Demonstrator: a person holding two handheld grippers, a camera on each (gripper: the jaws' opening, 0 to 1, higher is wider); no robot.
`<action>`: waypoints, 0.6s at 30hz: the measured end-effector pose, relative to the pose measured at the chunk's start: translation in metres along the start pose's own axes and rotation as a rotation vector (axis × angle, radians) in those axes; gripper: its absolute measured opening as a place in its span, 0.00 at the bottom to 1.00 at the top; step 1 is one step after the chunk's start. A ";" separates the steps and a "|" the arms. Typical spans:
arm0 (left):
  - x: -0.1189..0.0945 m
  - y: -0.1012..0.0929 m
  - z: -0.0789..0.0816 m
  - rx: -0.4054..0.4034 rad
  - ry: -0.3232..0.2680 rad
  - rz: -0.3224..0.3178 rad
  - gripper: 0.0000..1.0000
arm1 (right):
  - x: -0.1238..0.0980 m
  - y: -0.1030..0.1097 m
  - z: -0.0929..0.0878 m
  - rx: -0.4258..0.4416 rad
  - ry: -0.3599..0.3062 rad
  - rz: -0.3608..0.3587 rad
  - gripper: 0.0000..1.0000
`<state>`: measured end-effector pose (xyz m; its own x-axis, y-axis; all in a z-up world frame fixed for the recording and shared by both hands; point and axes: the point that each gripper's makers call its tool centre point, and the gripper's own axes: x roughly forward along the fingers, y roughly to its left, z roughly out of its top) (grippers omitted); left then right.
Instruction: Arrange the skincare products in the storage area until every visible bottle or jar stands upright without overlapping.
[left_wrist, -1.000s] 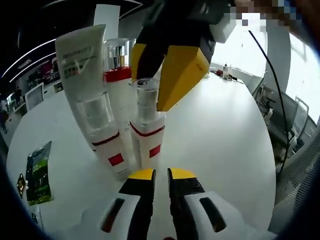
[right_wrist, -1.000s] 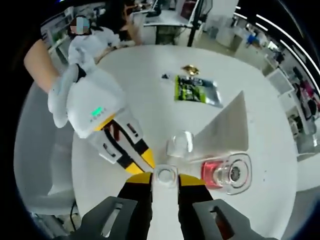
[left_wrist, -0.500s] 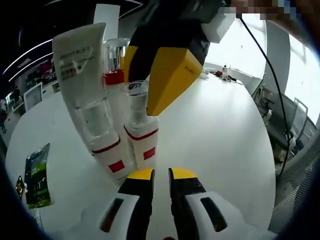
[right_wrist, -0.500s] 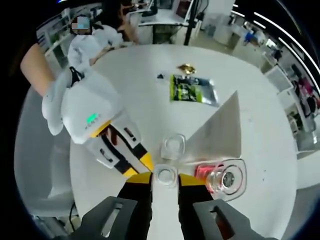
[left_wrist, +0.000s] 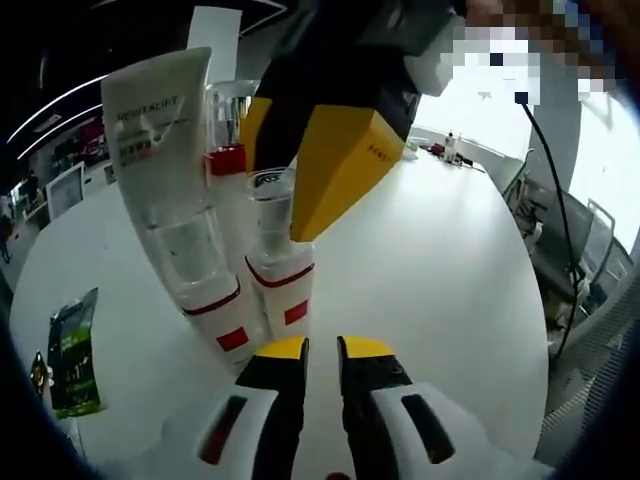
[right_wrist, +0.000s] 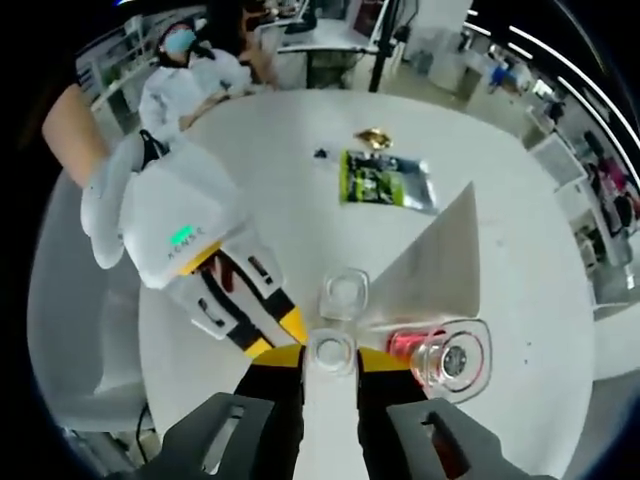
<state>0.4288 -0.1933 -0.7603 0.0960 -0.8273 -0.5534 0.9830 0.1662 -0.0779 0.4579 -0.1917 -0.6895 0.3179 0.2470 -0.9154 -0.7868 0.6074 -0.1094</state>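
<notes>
Small bottle: the small bottle (left_wrist: 280, 270), white with a red band and a clear cap, stands upright on the white table (left_wrist: 440, 260); from above, its clear cap (right_wrist: 329, 352) sits between your right jaws.
Right gripper: your right gripper (right_wrist: 329, 357) is clamped on that bottle's cap from above; in the left gripper view it (left_wrist: 300, 150) comes down from the top, its yellow fingers on either side of the cap.
Tube: the white tube (left_wrist: 170, 170) stands on its clear cap just beside the small bottle, touching or nearly so; in the right gripper view it (right_wrist: 430, 260) shows as a broad pale wedge.
Tall bottle: a taller bottle (left_wrist: 232, 130) with a red collar and clear cap stands upright behind the other two; from above you see its wide clear cap (right_wrist: 452, 357) just beside your right jaws.
Left gripper: your left gripper (left_wrist: 322, 347) hovers low over the table, just in front of the small bottle, its jaws nearly together with only a thin gap and nothing between them; from the right gripper view it (right_wrist: 278, 330) points at the bottle's base.
Surroundings: a green packet (right_wrist: 385, 180) lies flat on the table, well apart from the bottles, with a small gold wrapper (right_wrist: 376, 135) beyond it.
</notes>
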 end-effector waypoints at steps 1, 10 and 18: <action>0.000 0.000 0.000 -0.001 0.001 -0.001 0.06 | 0.000 0.000 0.000 -0.001 -0.001 -0.001 0.11; 0.000 0.000 0.001 0.000 -0.001 -0.002 0.05 | -0.002 0.003 0.000 -0.025 0.001 -0.011 0.11; 0.000 -0.002 0.002 0.001 0.001 -0.006 0.06 | -0.009 0.002 -0.001 -0.024 -0.007 -0.032 0.12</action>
<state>0.4271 -0.1948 -0.7584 0.0901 -0.8279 -0.5536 0.9837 0.1610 -0.0806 0.4530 -0.1933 -0.6817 0.3469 0.2332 -0.9084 -0.7883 0.5972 -0.1478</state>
